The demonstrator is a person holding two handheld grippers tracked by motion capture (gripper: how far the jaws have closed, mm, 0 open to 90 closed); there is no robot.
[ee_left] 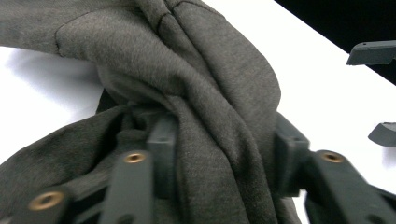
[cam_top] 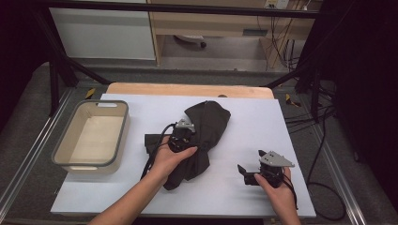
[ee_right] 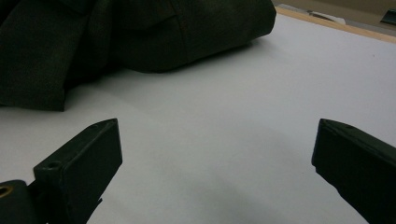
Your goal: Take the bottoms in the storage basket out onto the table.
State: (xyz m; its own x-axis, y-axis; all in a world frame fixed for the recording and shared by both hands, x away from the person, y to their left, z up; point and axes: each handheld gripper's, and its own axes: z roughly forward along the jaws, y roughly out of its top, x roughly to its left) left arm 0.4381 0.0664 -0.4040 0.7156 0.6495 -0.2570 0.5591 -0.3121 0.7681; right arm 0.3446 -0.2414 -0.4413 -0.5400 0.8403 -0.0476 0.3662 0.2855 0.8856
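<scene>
left tongs (ee_left: 219,154) pinching dark cloth (ee_left: 187,84), right tongs (ee_right: 215,172) spread

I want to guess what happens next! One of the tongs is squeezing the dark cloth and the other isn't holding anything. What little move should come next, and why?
Probably the open right tongs should slide over to the crumpled dark grey fabric cloth and pinch a free edge. The left tongs already clamp a bunched fold, while the right ones hover over bare white table beside it.
</scene>
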